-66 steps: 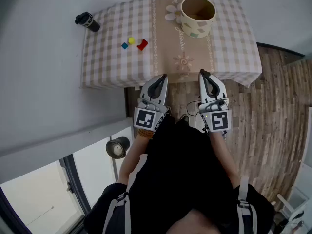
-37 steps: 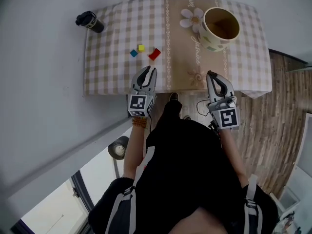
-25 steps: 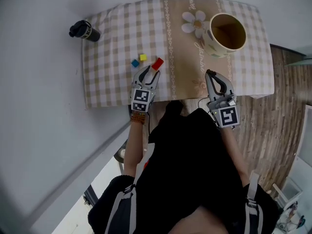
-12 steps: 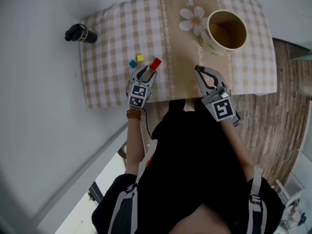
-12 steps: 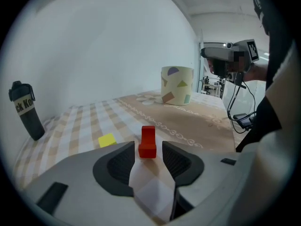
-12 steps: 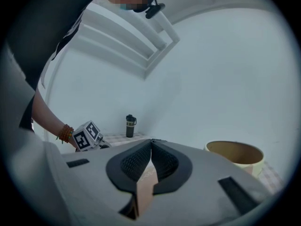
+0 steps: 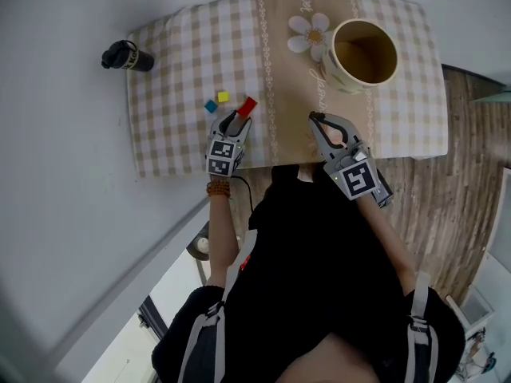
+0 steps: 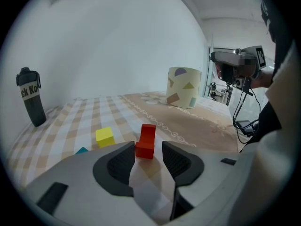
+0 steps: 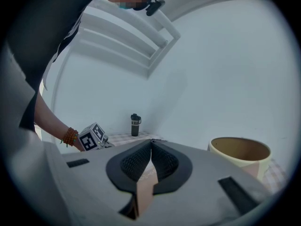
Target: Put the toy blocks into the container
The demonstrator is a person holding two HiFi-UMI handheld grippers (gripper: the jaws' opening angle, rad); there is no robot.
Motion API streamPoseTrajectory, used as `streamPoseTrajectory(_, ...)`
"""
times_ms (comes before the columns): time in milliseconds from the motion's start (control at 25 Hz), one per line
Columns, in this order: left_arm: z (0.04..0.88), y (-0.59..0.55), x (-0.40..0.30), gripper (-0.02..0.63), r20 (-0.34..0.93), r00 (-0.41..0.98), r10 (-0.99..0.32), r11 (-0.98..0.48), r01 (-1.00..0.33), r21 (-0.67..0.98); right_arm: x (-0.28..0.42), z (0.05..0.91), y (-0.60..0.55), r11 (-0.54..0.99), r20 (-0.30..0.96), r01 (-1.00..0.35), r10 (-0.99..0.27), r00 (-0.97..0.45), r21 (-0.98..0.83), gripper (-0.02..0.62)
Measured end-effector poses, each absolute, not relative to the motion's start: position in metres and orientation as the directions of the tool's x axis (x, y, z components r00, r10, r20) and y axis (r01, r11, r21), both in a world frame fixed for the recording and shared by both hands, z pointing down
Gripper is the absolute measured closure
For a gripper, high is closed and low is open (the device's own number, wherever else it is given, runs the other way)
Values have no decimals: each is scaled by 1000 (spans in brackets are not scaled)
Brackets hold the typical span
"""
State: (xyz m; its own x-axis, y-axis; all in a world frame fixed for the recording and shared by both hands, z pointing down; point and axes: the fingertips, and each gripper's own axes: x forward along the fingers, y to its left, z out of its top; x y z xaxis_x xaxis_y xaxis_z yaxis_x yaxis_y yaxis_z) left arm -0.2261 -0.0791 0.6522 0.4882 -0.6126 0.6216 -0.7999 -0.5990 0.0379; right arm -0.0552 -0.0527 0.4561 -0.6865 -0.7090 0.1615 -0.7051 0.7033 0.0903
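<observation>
Three small coloured toy blocks [image 7: 223,97] on beige checked tablecloth [image 7: 176,70]; wood-plank floor [image 7: 463,174] right. Left gripper [image 7: 237,118] parted, right gripper [image 7: 315,119] closed, empty.

Toy blocks: three counted. One red block [image 7: 247,106], one yellow block [image 7: 223,97] and one blue block [image 7: 211,106] sat clustered at 8 o'clock on tablecloth [image 7: 176,70].
Container [image 7: 334,61]: one, stood at 1 o'clock.
Black bottle [image 7: 126,57]: one, stood at 10 o'clock corner.
Grippers: two, both at 6 o'clock edge. Left gripper [image 7: 238,118] had jaws apart, right gripper [image 7: 314,118] had jaws together.
Tablecloth: one, checked.
</observation>
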Motion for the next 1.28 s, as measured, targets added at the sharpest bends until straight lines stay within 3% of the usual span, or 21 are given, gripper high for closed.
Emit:
streamPoseTrajectory(200, 650, -84, -224, 430, 627, 485, -610, -602, -798, 32, -55, 457, -55, 701, 161, -710, -711, -685, 73, 589)
streamPoseTrajectory(400, 649, -86, -225, 479, 627, 483, -610, -604, -797, 27, -55, 459, -57, 705, 167, -705, -706, -688, 73, 589)
streamPoseTrajectory(880, 630, -94, -212, 472, 581, 496, -645, -615, -788, -10, -47, 462, -60, 708, 178, -702, -702, -689, 72, 589)
streamPoseTrajectory(1280, 570, -110, -147, 472, 480, 597, -643, -692, -722, -29, -21, 461, -65, 676, 170, -733, -733, -659, 75, 589)
